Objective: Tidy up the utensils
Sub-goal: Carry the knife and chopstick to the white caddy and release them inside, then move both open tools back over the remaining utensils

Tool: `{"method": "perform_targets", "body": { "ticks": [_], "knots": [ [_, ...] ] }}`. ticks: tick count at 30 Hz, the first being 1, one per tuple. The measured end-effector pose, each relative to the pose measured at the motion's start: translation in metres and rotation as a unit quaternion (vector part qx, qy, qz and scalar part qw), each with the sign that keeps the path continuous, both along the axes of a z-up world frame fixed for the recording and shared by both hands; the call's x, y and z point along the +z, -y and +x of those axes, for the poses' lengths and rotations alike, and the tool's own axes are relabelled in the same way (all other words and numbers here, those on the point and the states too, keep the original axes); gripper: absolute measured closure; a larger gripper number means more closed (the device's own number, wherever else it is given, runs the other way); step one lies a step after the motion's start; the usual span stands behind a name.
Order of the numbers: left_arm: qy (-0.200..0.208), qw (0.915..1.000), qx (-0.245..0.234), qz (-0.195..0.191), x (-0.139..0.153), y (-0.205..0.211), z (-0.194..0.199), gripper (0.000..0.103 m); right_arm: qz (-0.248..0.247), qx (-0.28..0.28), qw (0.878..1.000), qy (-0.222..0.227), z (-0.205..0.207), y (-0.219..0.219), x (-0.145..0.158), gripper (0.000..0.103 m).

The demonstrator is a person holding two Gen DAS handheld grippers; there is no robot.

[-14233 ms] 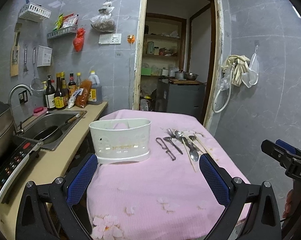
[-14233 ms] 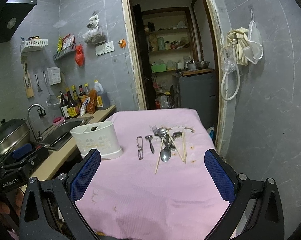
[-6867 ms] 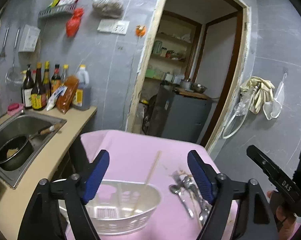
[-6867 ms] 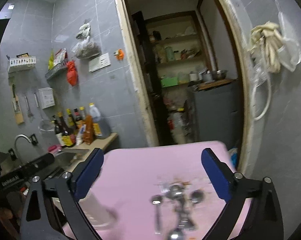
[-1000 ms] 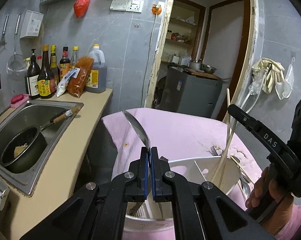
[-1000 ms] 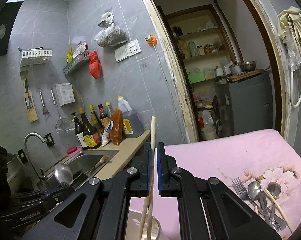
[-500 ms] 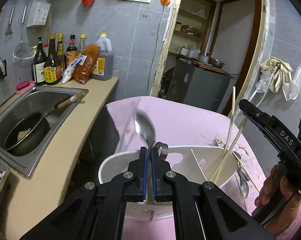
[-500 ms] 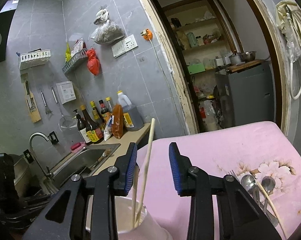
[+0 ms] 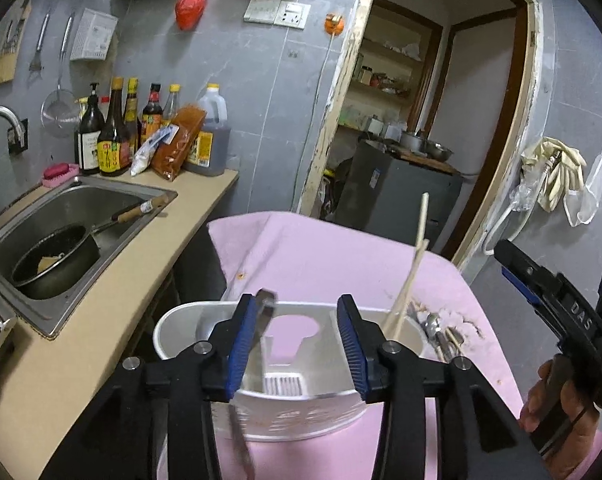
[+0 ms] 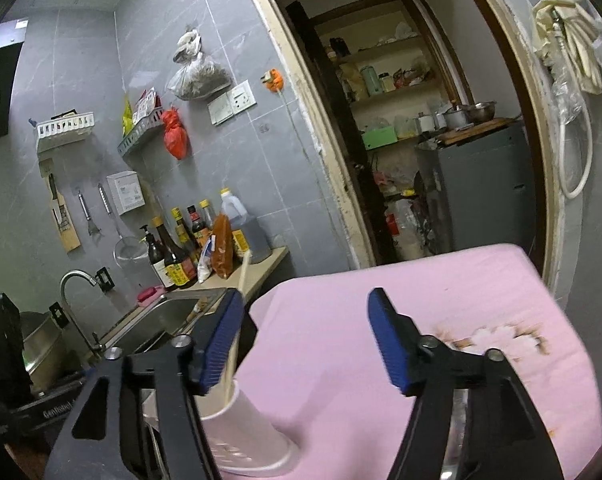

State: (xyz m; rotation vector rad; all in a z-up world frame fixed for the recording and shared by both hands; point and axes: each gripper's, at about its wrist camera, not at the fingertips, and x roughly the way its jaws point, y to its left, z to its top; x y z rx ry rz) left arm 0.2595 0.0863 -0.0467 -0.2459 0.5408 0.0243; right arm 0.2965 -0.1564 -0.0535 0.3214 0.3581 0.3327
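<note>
Grippers' jaws opening above white caddy (image 9: 293,412), nothing gripped.

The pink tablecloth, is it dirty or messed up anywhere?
Yes. The pink tablecloth has brownish stains and a worn patch near the loose utensils right of the white holder, and a small orange spot near its far left edge. The chopsticks lean tilted in the holder.

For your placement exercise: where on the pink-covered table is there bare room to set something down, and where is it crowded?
Free: the pink cloth beyond the white utensil holder, toward the doorway. Crowded: beside the holder's right end, where loose cutlery lies.
</note>
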Motion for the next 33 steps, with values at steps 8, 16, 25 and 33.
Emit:
{"method": "perform_targets", "body": {
  "ticks": [8, 16, 25, 33],
  "knots": [
    [0.054, 0.9984, 0.000, 0.016, 0.026, 0.048, -0.004, 0.029, -0.030, -0.024, 0.999, 0.023, -0.015, 0.056, 0.020, 0.014],
    [0.090, 0.9952, -0.007, 0.036, 0.035, 0.108, -0.003, 0.008, -0.071, -0.053, 0.996, 0.025, -0.025, 0.107, 0.027, 0.002],
    [0.084, 0.9946, -0.030, 0.053, 0.023, 0.160, 0.005, 0.004, -0.096, -0.078, 0.992, 0.000, -0.026, 0.155, 0.012, 0.002],
    [0.040, 0.9965, -0.046, 0.057, -0.002, 0.189, 0.019, 0.004, -0.102, -0.075, 0.991, -0.049, -0.014, 0.177, -0.021, 0.002]
  ]
}}
